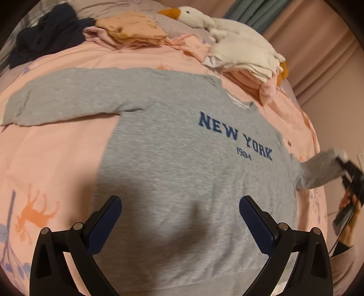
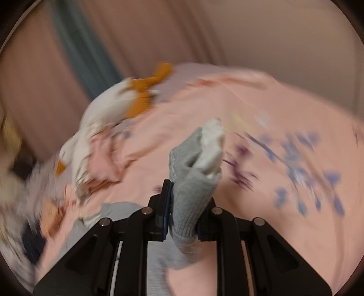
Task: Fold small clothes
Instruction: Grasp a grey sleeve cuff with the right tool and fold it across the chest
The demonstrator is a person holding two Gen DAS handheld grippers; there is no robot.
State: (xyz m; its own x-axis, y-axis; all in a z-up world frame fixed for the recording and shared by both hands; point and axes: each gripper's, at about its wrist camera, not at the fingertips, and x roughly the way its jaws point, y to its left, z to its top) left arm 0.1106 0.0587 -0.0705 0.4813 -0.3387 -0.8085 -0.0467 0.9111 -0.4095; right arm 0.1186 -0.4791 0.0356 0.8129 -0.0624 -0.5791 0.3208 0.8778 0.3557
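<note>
We are holding the right hand-held gripper (image 2: 185,210) pinched on the cuff of the sweatshirt's sleeve (image 2: 193,173); its fingers are pressing the ribbed grey fabric from both sides, and the white inside of the cuff is showing past the tips. In the left wrist view that sleeve (image 1: 318,168) is stretching off the bed's right edge toward the right hand-held gripper (image 1: 348,182), lifted clear of the cover.

We are keeping the left hand-held gripper (image 1: 180,213) spread wide above the lower body of the grey sweatshirt (image 1: 177,159), its blue pads (image 1: 107,218) well apart with nothing between them; its shadow is falling on the fabric just ahead.

The sweatshirt is lying front-up and flat on the pink bed cover (image 1: 56,159), the words NEW YORK 1984 printed across its chest. Its other sleeve (image 1: 79,98) is lying stretched out flat to the left across the cover.

Beyond the collar, a stack of folded pink and white clothes (image 1: 245,66) is sitting near the bed's far edge, with a white plush goose (image 1: 204,20) lying just behind it. Further left, a folded peach pile (image 1: 134,29) is resting beside a crumpled dark navy garment (image 1: 47,31). Pink curtains (image 1: 318,41) are hanging behind the bed. The right wrist view is blurred.
</note>
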